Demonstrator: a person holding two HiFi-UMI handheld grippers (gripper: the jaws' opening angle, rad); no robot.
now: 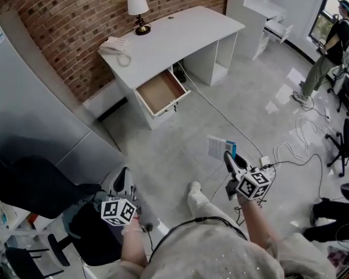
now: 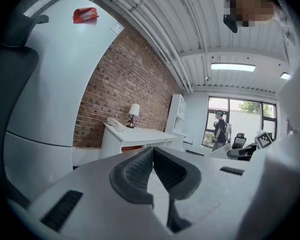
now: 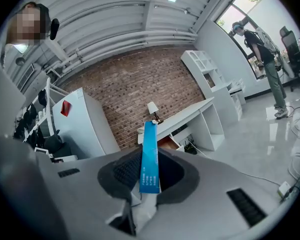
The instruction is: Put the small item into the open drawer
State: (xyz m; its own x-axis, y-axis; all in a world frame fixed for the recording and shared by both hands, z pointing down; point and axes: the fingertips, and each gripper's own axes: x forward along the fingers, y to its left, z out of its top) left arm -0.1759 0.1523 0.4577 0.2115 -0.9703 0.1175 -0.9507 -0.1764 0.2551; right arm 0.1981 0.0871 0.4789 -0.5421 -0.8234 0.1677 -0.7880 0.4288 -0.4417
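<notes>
Nearest, two grippers: the left gripper [image 2: 152, 156] has its jaws pressed together on nothing, and the right gripper [image 1: 228, 157] clamps the one small blue box [image 3: 150, 160], out over the floor well short of the white desk [image 1: 186, 31]. The head view alone looks down into that desk's single open drawer [image 1: 161, 92]; one lamp [image 1: 138, 9] and one phone [image 1: 115, 45] stand on top.

Wide-open floor [image 1: 163, 150] runs straight up to the drawer [image 1: 161, 92], which juts out of the counter [image 1: 186, 31] with nothing over its open top. A cable [image 1: 221, 114] snakes across the floor on the right, and the tall grey cabinet [image 1: 41, 97] walls off the left.
</notes>
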